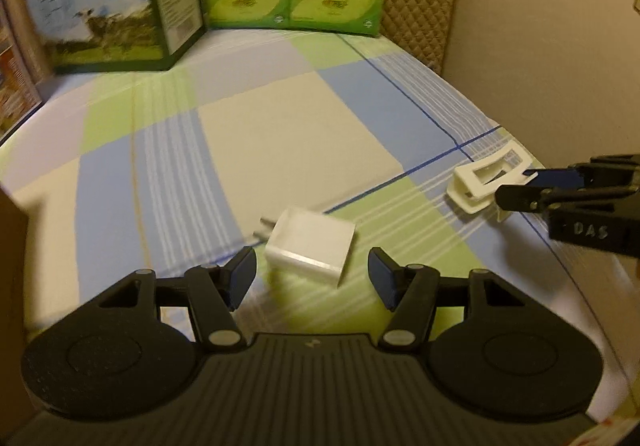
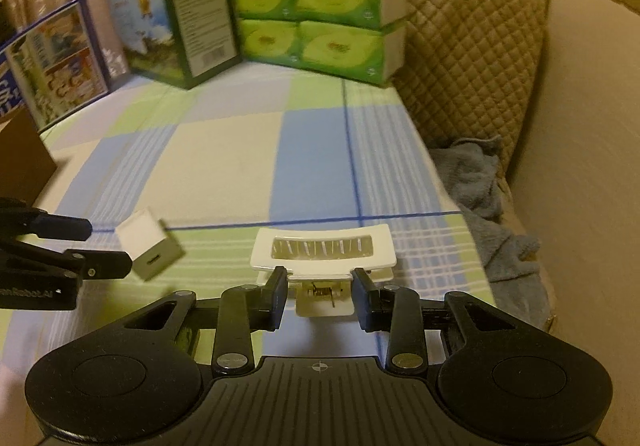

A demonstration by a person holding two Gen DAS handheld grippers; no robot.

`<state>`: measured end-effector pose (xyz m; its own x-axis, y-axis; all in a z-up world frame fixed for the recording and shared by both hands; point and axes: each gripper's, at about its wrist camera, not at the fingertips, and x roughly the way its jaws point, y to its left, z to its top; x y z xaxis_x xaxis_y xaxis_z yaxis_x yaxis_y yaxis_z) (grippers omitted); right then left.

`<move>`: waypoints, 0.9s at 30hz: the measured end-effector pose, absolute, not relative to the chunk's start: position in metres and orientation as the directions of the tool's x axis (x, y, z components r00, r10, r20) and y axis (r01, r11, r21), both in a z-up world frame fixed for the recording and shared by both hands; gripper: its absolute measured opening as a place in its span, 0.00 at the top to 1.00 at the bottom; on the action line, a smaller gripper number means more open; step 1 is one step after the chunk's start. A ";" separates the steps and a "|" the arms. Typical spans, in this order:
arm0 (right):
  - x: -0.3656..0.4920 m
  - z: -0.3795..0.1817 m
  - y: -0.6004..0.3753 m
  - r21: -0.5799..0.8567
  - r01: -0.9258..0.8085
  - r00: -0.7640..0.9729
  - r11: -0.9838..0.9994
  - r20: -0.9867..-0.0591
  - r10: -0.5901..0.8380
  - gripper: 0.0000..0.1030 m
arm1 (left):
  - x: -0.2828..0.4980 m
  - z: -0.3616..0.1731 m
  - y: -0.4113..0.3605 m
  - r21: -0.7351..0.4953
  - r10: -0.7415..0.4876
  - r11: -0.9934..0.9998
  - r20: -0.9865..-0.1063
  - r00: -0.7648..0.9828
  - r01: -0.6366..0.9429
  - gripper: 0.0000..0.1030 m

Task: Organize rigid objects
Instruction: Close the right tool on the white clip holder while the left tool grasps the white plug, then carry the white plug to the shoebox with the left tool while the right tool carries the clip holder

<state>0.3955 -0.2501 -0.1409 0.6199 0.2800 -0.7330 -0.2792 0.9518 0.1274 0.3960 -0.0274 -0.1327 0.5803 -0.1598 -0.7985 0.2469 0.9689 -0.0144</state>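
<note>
The white hair claw clip lies on the checked cloth that covers the tabletop, near the cloth's right edge, and serves here as the landmark. The right gripper is closed on the clip's rear handle end, a blue pad pressed against each side of it, with the clip's toothed window pointing away from the camera. To the left of the clip lies a white USB wall charger, tilted, its two prongs pointing away to the left. The left gripper stands about half open just short of the charger; its pads are on either side of the charger's near end and do not touch it. Far beyond the clip, at the back of the cloth, stand stacked green tissue packs and a green carton with a pasture picture. Right of the clip a blue-grey towel lies beside a quilted beige cushion.
</note>
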 end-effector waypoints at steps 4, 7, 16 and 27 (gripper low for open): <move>0.399 -0.141 -0.256 0.135 -0.260 0.620 0.956 -0.736 0.272 0.70 | 0.406 -0.138 -0.031 0.004 -0.182 0.953 -0.789 0.586 0.302 0.44; 0.399 -0.142 -0.258 0.138 -0.251 0.618 0.958 -0.739 0.268 0.70 | 0.412 -0.141 -0.034 0.028 -0.175 0.948 -0.786 0.593 0.317 0.44; 0.403 -0.145 -0.260 0.142 -0.237 0.608 0.961 -0.750 0.260 0.70 | 0.423 -0.154 -0.038 0.057 -0.174 0.930 -0.803 0.570 0.363 0.47; 0.402 -0.143 -0.255 0.147 -0.252 0.603 0.956 -0.749 0.274 0.70 | 0.415 -0.153 -0.036 0.061 -0.144 0.945 -0.806 0.574 0.322 0.55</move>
<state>0.4020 -0.2554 -0.1432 0.6031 0.2741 -0.7491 -0.2524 0.9564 0.1468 0.4148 -0.0357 -0.1533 0.5738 -0.1436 -0.8063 0.3221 0.9447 0.0609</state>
